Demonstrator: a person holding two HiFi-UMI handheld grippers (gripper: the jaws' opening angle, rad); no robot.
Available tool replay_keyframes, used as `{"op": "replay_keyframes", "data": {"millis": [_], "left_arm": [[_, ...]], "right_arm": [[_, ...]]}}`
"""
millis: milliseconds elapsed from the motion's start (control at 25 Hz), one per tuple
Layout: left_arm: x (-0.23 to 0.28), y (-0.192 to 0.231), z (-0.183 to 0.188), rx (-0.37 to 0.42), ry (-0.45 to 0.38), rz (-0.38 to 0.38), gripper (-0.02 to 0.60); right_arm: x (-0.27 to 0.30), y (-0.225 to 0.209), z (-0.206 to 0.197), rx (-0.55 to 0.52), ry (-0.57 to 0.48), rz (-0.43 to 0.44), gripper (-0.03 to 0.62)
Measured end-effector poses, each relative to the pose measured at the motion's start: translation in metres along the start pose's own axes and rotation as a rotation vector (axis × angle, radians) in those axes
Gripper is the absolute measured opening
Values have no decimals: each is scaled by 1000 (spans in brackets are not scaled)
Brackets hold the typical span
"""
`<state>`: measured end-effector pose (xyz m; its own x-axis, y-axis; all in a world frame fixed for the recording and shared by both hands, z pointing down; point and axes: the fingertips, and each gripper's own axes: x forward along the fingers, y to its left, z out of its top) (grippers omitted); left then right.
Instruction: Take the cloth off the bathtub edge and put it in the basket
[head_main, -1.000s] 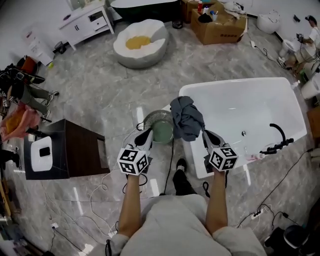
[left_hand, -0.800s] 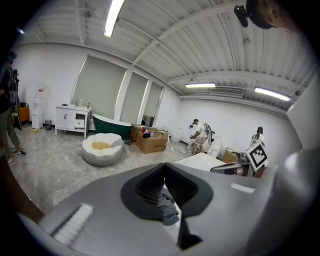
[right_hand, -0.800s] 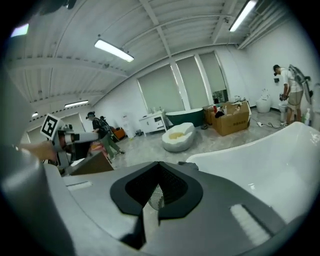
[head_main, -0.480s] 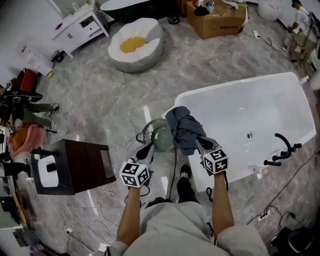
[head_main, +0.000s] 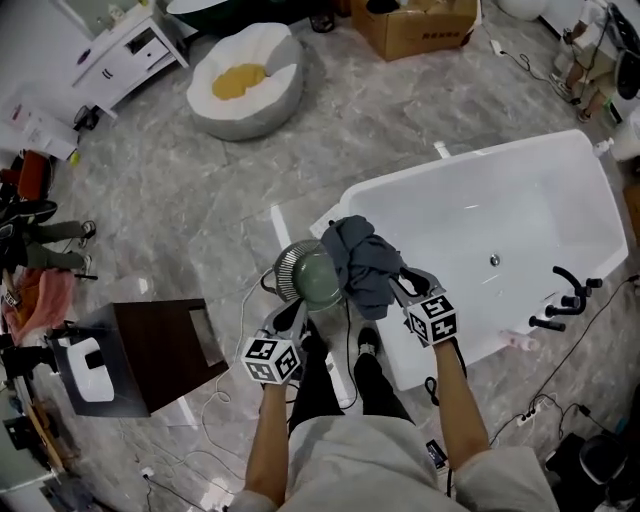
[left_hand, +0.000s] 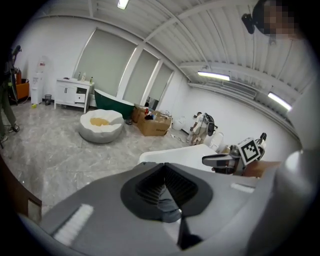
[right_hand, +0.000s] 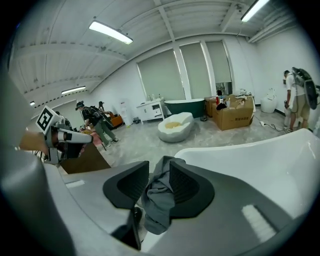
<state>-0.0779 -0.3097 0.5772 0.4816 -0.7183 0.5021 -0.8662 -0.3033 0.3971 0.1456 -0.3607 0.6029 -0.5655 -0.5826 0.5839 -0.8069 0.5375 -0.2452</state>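
A crumpled grey-blue cloth (head_main: 362, 262) is heaped on the near corner of the white bathtub (head_main: 480, 215). My right gripper (head_main: 397, 283) is at the cloth's near end. Its jaws are opening, and in the right gripper view the cloth (right_hand: 159, 197) stands in the gap between them, with both ribbed pads showing. A round wire basket (head_main: 303, 272) with a pale green inside sits on the floor just left of the tub corner. My left gripper (head_main: 292, 314) hovers short of the basket, shut and empty (left_hand: 165, 187).
A dark wooden cabinet (head_main: 160, 350) stands at the left, and cables (head_main: 240, 330) trail over the marble floor by the basket. A black tap (head_main: 565, 295) is on the tub's right rim. A white beanbag (head_main: 245, 85) and a cardboard box (head_main: 420, 25) lie farther off. People stand at the room's edges.
The head view has shifted, so tub and basket sit lower in the picture. My right gripper stays at the cloth's near end, and my left gripper has drawn back slightly from the basket.
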Motion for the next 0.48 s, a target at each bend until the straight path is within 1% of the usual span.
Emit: {"op": "replay_keyframes", "data": {"millis": [160,240,360,480], "left_arm": [[36,36,-30,-34,30,-66,58],[57,55,-42,-25,60,-105,60],[85,70,-61,48,127,-192,60],[115,82,-76,167,179,-265,60]], "right_arm": [[19,-1,-11,12,34,-47,124],[37,0,-19,41,51,-67,124],[59,5,-43,87,84,-104,124],[89,9,-78,118,137,-129,126]]}}
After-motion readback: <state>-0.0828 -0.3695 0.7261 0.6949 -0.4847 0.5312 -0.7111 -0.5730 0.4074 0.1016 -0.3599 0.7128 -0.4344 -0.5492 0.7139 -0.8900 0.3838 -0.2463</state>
